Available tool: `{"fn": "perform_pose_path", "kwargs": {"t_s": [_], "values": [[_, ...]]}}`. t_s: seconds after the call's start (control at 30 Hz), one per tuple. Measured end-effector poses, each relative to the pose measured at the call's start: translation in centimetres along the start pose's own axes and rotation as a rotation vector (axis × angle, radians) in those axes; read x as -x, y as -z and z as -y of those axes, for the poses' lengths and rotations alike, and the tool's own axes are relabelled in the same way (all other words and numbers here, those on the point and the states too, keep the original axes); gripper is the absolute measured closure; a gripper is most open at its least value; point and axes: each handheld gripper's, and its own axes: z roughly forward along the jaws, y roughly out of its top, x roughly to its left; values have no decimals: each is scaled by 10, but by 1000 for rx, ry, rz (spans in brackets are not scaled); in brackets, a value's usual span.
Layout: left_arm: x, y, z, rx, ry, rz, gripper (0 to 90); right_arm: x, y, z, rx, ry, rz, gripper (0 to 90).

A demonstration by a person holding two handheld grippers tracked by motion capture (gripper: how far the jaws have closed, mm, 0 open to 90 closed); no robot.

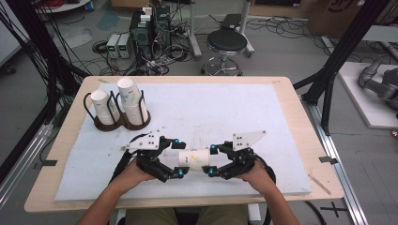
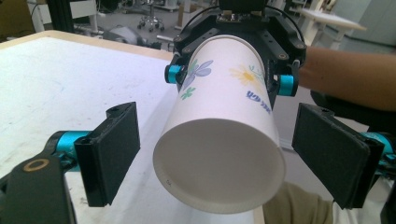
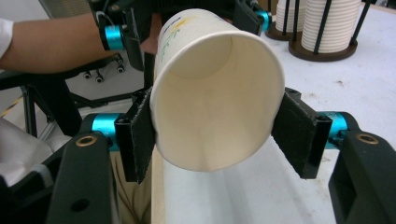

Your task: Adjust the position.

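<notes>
Right gripper jaws clamp the empty paper cup; left gripper jaws stand wide.

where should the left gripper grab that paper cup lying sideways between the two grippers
Grip the cup just behind its open rim, left gripper coming straight along the cup's axis, pads on opposite sides of the wall. The wide mouth faces it; the right gripper already clamps the far end. Squeeze gently, as thin paper may buckle.

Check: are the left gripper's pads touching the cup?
Apart. The left gripper view shows both pads standing clear of the cup, with gaps on either side.
</notes>
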Motion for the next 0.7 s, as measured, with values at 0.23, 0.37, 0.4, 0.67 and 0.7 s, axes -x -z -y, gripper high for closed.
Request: {"fn": "perform_pose_path", "kwargs": {"t_s": [0.23, 0.37, 0.4, 0.67, 0.7], "values": [[2, 10, -13, -41, -44, -38, 152, 2, 4, -8, -83, 1, 36, 358], [0, 15, -19, -85, -55, -59, 152, 2, 5, -23, -168, 28, 61, 358], [0, 15, -20, -98, -52, -62, 152, 2, 5, -26, -182, 30, 64, 358], [-2, 15, -28, -165, -61, -65, 154, 5, 7, -60, -308, 80, 70, 357], [-2, 15, -29, -174, -64, -66, 154, 5, 7, -63, -323, 87, 73, 357]]}}
